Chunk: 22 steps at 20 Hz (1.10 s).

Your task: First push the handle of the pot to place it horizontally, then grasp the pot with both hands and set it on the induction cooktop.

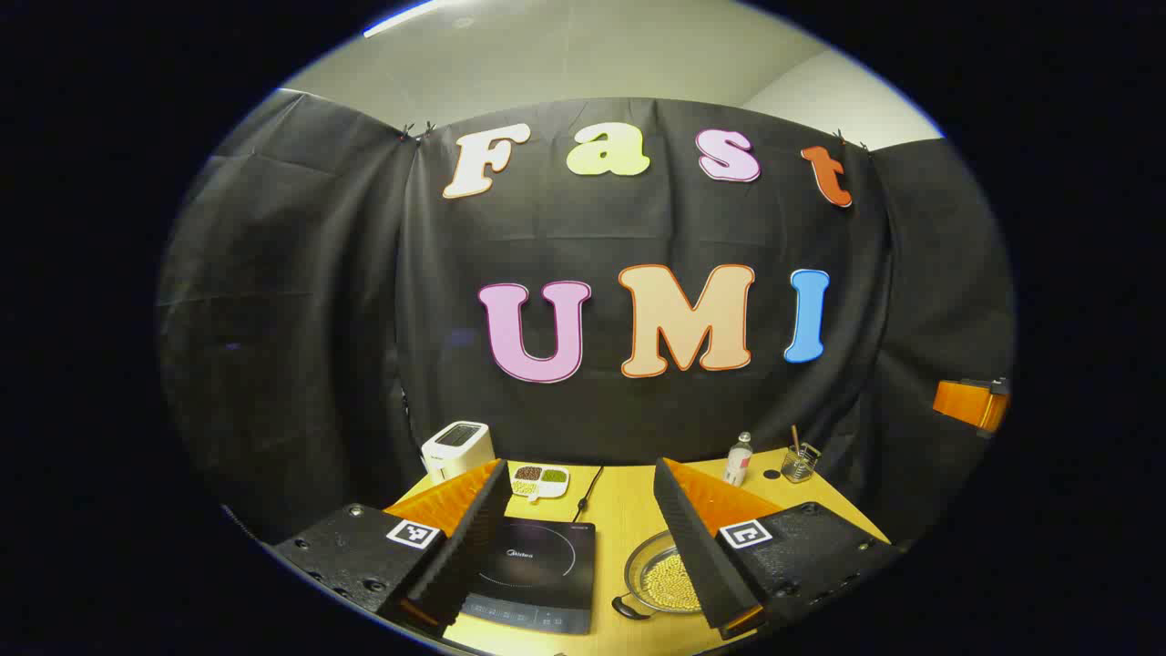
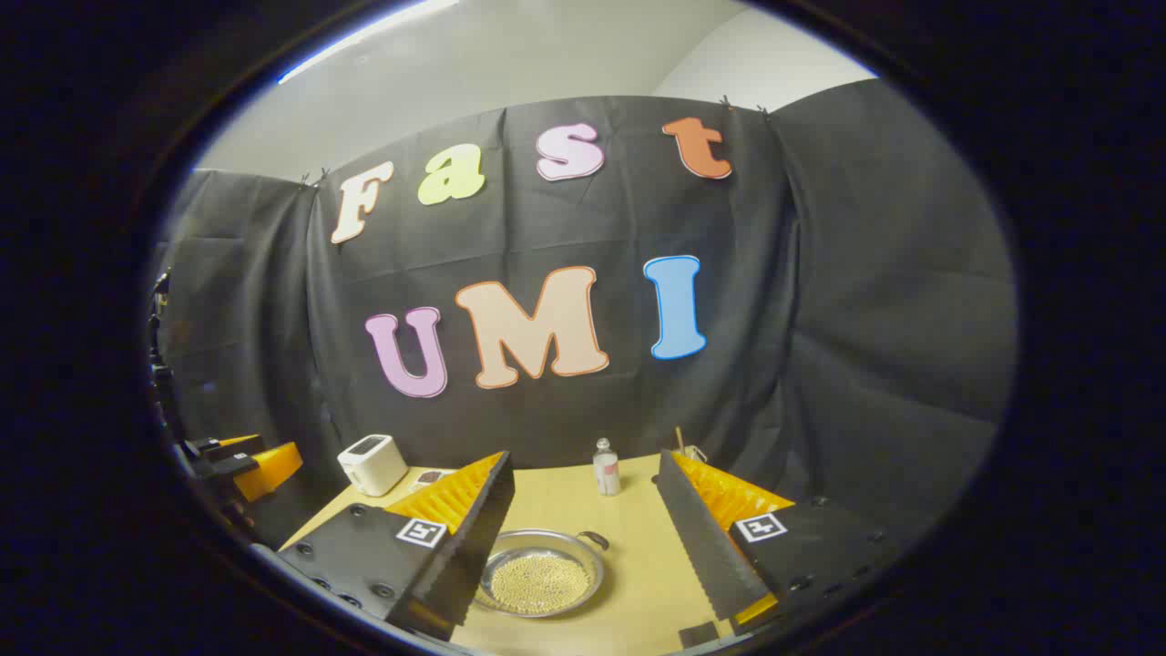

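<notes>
A pale wooden worktop [image 1: 629,510] is seen spread below the black cloth wall, and all the things are carried on it. In the left gripper view the black induction cooktop [image 1: 537,574] is found lying flat between the fingers of the left claw [image 1: 583,547], toward the left finger, with its cord running back across the wood. Just to the right of the cooktop, apart from it, the pot [image 1: 663,583] is set on the worktop; it is a shallow metal pot filled with small yellowish beads, partly hidden behind the right finger, and a dark side handle [image 1: 630,609] is shown at its near left edge. In the right gripper view the same pot [image 2: 539,574] is seen between the fingers of the right claw [image 2: 588,538], close to the left finger, with a handle [image 2: 594,539] at its far right rim. Both claws are held released, fingers wide apart, above the worktop, and nothing is gripped by either. A white toaster [image 1: 457,448] is placed at the far left corner, a white divided dish [image 1: 539,481] of beans beside it, a small bottle [image 1: 739,459] and a glass jar [image 1: 799,463] with a stick at the far right.
</notes>
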Available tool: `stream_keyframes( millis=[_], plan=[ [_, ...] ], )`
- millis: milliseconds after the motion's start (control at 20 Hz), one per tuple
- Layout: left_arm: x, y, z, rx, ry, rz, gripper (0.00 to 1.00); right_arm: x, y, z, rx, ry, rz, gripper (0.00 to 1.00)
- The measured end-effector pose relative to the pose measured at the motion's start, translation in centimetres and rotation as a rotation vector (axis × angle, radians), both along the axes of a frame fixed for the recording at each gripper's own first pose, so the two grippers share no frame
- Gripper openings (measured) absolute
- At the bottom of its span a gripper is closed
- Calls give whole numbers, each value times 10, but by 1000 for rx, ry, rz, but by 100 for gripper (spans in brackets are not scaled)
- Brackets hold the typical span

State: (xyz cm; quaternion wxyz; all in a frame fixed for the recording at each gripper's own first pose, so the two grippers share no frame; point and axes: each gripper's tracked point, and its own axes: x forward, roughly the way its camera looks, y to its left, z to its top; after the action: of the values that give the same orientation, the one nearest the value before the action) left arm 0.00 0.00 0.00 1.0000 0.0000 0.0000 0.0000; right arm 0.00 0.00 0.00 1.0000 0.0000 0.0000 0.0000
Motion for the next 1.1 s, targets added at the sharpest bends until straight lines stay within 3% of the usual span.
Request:
stream_keyframes(
  millis=[150,300,350,450,550,750,800,850,1000,1050,1100],
  plan=[
    [-2,-2,2,2,-1,9,92,3,-1,-1,8,-1,13,92],
    [-2,-2,2,-7,-2,24,95,6,0,0,9,0,35,92],
    [-2,-1,2,-8,-4,32,95,8,1,1,7,-2,41,99],
    [-3,0,3,-10,-4,43,92,12,2,2,1,-6,51,92],
    [-3,3,5,-11,-9,56,95,15,5,2,-4,-5,63,92],
    [-2,4,3,-11,-4,73,92,20,12,-1,-14,0,92,92],
    [-2,5,2,-11,-5,76,96,22,14,-2,-17,3,98,92],
    [-2,4,3,-11,-4,77,92,22,14,-5,-19,7,103,92],
    [-2,3,2,-12,-4,83,95,25,16,-9,-7,21,119,92],
    [-3,2,2,-14,-3,86,92,25,15,-9,-3,24,125,92],
    [-3,2,0,-15,-1,90,96,26,15,-10,-3,27,132,92]
  ],
)
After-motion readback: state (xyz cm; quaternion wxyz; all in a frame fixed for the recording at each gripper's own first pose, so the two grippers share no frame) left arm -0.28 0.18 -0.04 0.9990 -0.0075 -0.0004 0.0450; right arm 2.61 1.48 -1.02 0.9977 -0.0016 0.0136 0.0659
